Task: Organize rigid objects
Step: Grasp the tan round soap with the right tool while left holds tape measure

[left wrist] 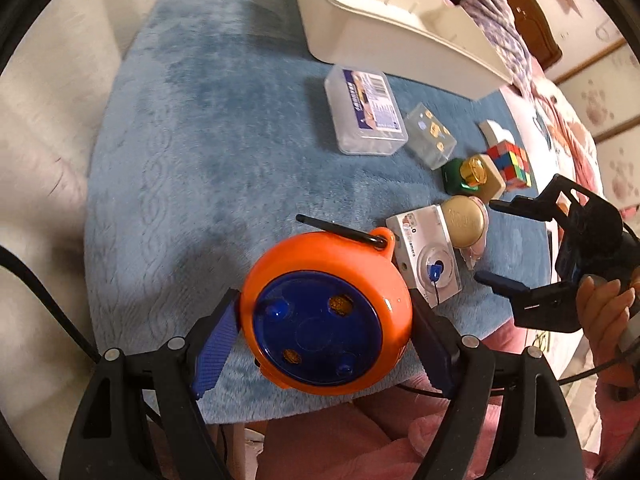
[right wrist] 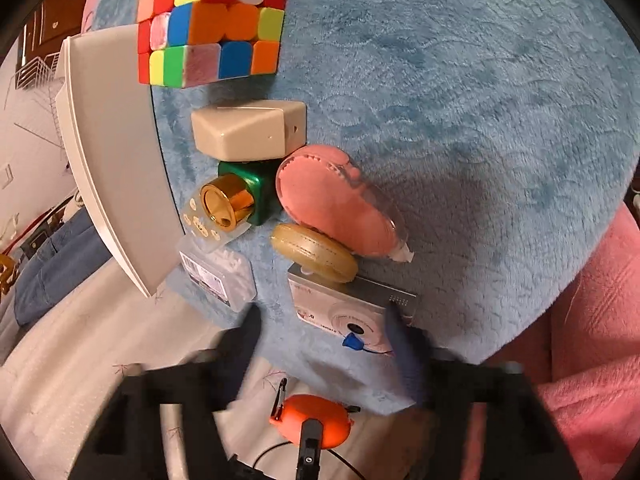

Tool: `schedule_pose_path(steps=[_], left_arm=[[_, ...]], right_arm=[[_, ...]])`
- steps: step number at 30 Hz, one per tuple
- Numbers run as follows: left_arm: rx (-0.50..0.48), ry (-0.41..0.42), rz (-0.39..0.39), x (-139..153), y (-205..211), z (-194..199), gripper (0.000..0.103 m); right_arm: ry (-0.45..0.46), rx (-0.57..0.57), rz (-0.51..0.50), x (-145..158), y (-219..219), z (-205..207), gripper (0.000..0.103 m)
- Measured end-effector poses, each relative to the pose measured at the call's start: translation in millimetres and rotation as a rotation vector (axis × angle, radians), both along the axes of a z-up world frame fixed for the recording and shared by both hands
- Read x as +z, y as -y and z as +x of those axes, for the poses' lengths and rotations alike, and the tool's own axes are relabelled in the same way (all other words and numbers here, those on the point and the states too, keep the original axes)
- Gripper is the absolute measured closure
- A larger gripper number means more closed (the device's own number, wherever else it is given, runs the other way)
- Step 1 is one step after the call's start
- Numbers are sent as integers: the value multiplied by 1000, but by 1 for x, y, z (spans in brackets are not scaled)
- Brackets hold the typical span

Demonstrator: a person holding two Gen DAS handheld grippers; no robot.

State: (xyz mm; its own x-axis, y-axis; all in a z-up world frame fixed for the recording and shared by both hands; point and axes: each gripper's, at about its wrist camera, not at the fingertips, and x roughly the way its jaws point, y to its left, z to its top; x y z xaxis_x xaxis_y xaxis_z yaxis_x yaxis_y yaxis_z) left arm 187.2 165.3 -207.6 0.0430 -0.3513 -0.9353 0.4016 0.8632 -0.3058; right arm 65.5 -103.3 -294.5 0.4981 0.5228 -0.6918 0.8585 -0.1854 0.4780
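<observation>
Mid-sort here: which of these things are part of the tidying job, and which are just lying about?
Job: orange round gadget in the left gripper, white bin, Rubik's cube, toy camera, clear boxes, correction tape.

Lying about: blue blanket, pink fabric.

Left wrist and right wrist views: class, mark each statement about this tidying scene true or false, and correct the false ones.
1. The left gripper is closed on the orange ball. True.
2. The right gripper is holding the puzzle cube. False: its jaws stand open and hold nothing; the cube sits on the blue cloth.
3. The white bin stands at the far side of the cloth. True.
4. The silver camera lies inside the bin. False: it lies on the cloth, next to the ball.
5. The gold disc rests partly on the camera. True.
</observation>
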Motion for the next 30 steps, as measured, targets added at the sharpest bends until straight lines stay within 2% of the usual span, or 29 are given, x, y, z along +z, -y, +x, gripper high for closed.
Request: schedule_pose_path(steps=[8, 14, 18, 28, 30], left_arm=[[75, 16, -22, 5, -9, -10, 21], [90, 35, -15, 9, -3, -18, 21], [99, 31, -15, 10, 4, -20, 21], [159, 22, 10, 10, 32, -16, 21], [178, 21, 14, 11, 36, -14, 21]], right_arm=[[-46, -42, 68, -16, 7, 11, 36], [-102, -64, 95, -22, 13, 17, 36], [-116, -41, 106, -27, 18, 26, 36], [-159, 9, 227, -46, 17, 42, 36], [-168, 16, 257, -51, 19, 44, 39]])
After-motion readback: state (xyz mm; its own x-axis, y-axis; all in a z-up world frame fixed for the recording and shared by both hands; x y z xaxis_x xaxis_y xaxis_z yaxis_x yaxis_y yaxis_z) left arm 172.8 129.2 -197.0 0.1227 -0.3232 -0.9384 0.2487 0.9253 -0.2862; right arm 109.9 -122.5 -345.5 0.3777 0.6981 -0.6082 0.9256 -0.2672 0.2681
